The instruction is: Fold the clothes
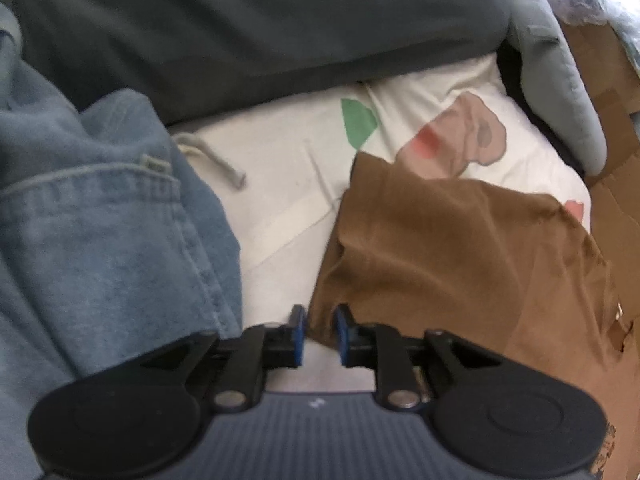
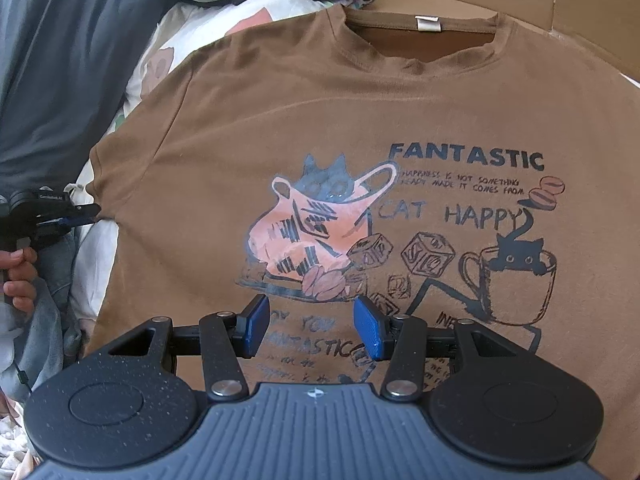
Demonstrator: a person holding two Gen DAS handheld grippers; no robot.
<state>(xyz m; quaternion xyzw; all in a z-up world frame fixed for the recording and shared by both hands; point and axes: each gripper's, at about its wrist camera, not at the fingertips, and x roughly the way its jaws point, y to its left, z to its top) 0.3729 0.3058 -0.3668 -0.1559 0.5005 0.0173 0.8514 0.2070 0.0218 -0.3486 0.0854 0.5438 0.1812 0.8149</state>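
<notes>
**Brown cat tee laid flat, left sleeve edge is where the fold gets started**

The brown T-shirt is spread face-up across the bed, print showing, collar toward the cardboard box at the far side, with its left-hand part lying on the white printed sheet. It looks like a first fold is being set up, with nothing folded yet. For that to go well, the sleeve should probably be caught at its very hem so only one layer gets lifted, then carried over toward the middle of the print in one smooth pass, with the body kept flat so no wrinkle is dragged along. The pile of blue jeans just beside the shirt should be kept clear of, or a denim edge could be snagged.

The left gripper is set at the sleeve's lower edge, pointing steeply down. Its jaws stand slightly apart; a bit of brown cloth sits in the narrow gap, but a firm pinch isn't shown, and the pads don't look pressed onto it. From the right wrist view that gripper's tips are seen touching the sleeve edge, held by a hand.

The right gripper is held about half open above the lower part of the print, nothing between its blue pads.
</notes>
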